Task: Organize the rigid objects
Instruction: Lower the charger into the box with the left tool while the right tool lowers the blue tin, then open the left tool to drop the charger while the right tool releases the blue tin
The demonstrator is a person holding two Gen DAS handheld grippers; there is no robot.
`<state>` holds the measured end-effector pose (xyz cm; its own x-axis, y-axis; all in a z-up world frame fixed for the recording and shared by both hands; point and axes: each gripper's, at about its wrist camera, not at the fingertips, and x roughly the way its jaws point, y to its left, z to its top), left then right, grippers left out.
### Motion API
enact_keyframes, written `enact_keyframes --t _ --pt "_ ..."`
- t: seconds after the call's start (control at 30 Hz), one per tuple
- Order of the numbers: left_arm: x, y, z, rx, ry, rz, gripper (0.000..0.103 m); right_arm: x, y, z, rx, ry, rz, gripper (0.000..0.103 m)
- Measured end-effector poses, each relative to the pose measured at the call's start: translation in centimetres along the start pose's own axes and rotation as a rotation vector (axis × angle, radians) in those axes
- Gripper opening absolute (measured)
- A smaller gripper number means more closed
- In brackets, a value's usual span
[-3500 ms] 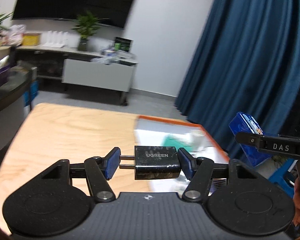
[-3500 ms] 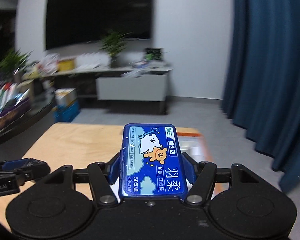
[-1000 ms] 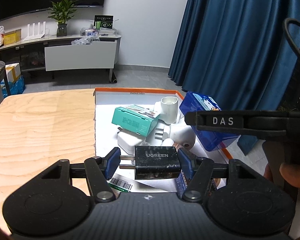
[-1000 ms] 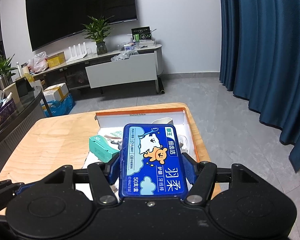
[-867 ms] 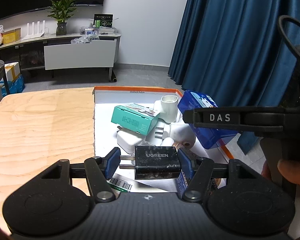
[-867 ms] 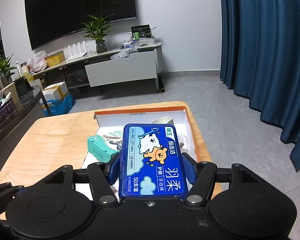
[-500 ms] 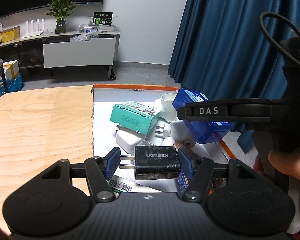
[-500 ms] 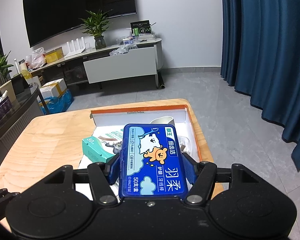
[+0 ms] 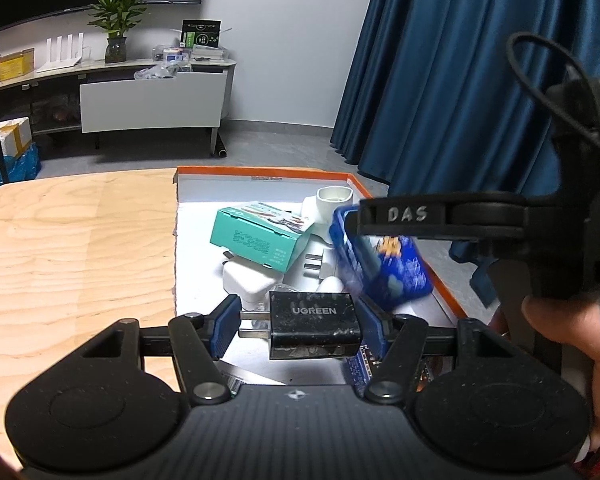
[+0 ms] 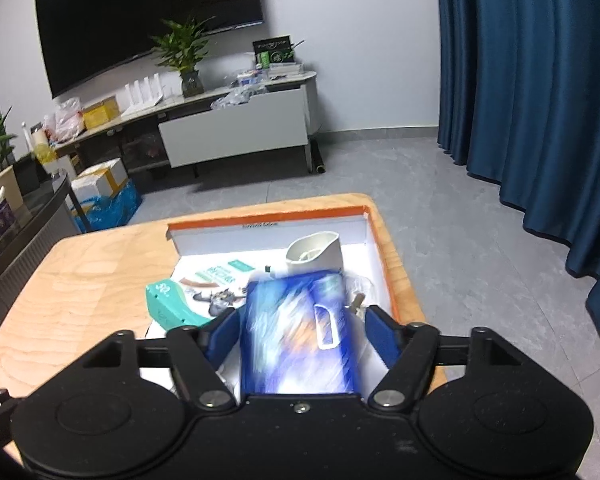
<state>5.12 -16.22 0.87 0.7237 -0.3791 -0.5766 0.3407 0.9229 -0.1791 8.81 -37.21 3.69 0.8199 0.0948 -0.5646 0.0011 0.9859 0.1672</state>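
Observation:
My left gripper [image 9: 300, 326] is shut on a black UGREEN charger [image 9: 314, 326], its prongs pointing left, held over the near end of a white box with an orange rim [image 9: 260, 174]. My right gripper [image 10: 300, 332] hangs above the same box [image 10: 268, 216], and its jaws are opening. Between them a blue tin with a cartoon print [image 10: 296, 328] is motion-blurred and tilted, with a gap to each pad. From the left wrist, this tin [image 9: 384, 268] shows under the right gripper's finger [image 9: 404, 214], dropping toward the box's right side.
Inside the box lie a teal carton [image 9: 256, 240], a white plug adapter [image 9: 334, 204] and a white charger [image 9: 248, 284]. The box sits at the right end of a wooden table [image 9: 76, 240]. A person's hand [image 9: 560, 320] holds the right gripper. Blue curtains hang to the right.
The right jaws have spread and the blue tin has come loose, tilting and sliding down toward the box. The left gripper keeps the charger and has hardly moved.

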Motion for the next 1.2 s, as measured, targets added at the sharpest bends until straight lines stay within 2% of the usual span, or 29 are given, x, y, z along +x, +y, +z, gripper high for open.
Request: enact_keyframes --t 0.27,0.3,0.37,0.57,0.67,1.0,1.2 --pt "1.1 -0.8 -0.3 -0.004 0.038 -0.055 0.066 -3.9 -1.8 -0.2 0.047 -0.074 -0.033 0.085" --pt "1.1 -0.9 -0.4 -0.002 0.043 -0.056 0.076 -4.5 -1.9 -0.3 0.046 -0.08 -0.033 0.085" --pt "0.9 -1.2 -0.4 0.005 0.037 -0.052 0.084 -5.6 -1.9 -0.4 0.043 -0.095 -0.032 0.086" --pt "-1.1 -1.9 0.0 0.015 0.02 -0.01 0.096 -8.4 -1.4 -0.8 0.028 -0.095 -0.045 0.091" --pt "-2.9 -2.5 0.2 0.047 0.008 0.035 0.103 -10.2 -1.1 -1.2 0.002 -0.099 -0.048 0.098" --pt "-7.8 -3.8 -1.8 0.036 -0.004 0.086 0.103 -15.5 -1.1 -4.2 -0.031 -0.083 -0.072 0.101" --pt "-7.8 -3.8 -3.8 0.013 0.053 0.156 0.103 -16.4 -0.9 -7.1 -0.057 -0.024 -0.065 0.101"
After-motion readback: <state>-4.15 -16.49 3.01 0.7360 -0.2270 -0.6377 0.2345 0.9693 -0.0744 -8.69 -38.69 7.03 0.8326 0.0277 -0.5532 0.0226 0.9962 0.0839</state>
